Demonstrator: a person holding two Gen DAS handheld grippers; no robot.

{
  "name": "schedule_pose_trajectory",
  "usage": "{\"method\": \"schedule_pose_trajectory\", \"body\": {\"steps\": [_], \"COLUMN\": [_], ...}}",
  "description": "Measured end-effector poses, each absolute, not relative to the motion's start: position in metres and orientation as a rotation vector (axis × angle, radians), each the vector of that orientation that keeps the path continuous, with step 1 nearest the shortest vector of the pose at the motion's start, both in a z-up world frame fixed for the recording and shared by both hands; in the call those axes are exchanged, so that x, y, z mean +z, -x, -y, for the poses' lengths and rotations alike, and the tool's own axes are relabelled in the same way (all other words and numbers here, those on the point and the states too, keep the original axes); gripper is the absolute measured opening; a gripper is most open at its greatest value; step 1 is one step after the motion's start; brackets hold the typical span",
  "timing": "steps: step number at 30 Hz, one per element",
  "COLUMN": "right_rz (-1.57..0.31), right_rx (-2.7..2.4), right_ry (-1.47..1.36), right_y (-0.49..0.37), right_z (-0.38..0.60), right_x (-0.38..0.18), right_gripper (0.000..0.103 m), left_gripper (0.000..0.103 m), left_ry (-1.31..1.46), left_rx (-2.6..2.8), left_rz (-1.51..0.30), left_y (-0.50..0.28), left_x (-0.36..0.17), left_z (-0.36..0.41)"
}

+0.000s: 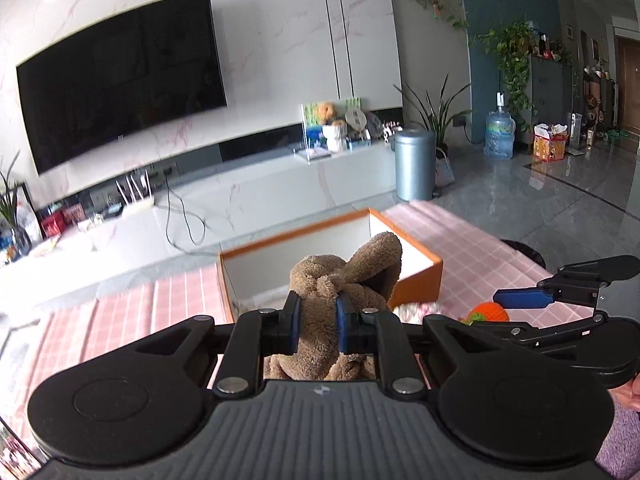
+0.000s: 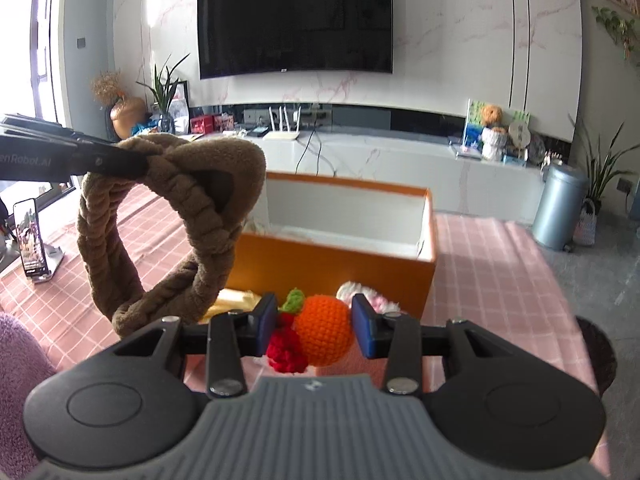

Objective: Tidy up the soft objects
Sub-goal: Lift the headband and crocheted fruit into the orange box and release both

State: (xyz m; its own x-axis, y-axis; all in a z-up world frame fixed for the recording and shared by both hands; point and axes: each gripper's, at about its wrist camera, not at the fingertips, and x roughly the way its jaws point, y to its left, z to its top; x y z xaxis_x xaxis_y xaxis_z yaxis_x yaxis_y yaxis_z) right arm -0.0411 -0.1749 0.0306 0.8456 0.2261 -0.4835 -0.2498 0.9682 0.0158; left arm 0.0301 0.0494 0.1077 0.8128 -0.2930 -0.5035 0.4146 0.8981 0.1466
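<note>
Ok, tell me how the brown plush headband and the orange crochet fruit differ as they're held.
The brown plush headband is a large twisted fleece loop; the orange crochet fruit is a small knitted ball with a green leaf and red berries. The headband hangs down from the left claw, pinched at its knot; the fruit sits between the right claw pads. Both are soft, lifted off the pink checked cloth, near the orange box.

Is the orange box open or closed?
Open: the orange box has no lid on top, and its white inner walls are visible.
</note>
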Motion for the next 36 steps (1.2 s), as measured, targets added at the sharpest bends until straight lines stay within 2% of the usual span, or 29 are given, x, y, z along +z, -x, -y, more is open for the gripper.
{"method": "schedule_pose_trajectory", "body": {"steps": [14,24,30,36], "right_rz": [-0.389,-0.361,-0.407,-0.517], "right_rx": [0.228,0.247,0.271,0.288], "right_ry": [0.136,0.194,0.201,0.174], "right_y": [0.021,-0.045,-0.099,-0.163], "right_z": [0.176,0.174,0.167,0.165], "right_x": [0.083,0.11,0.106,0.08], "right_gripper": [0.04,0.04,0.04,0.04], "left_gripper": [0.019,0.019,0.019,0.019], "left_ry": [-0.324,-0.335,-0.364,-0.446], "left_rx": [-0.37,-0.363,-0.364,-0.387], "left_rz": [-0.391,-0.332,-0.319,-0.317], "left_y": [-0.056,-0.106,-0.151,-0.192], "left_x": [0.138,0.155,0.141,0.095], "left_z": [-0.027,-0.022,-0.018,-0.009]}}
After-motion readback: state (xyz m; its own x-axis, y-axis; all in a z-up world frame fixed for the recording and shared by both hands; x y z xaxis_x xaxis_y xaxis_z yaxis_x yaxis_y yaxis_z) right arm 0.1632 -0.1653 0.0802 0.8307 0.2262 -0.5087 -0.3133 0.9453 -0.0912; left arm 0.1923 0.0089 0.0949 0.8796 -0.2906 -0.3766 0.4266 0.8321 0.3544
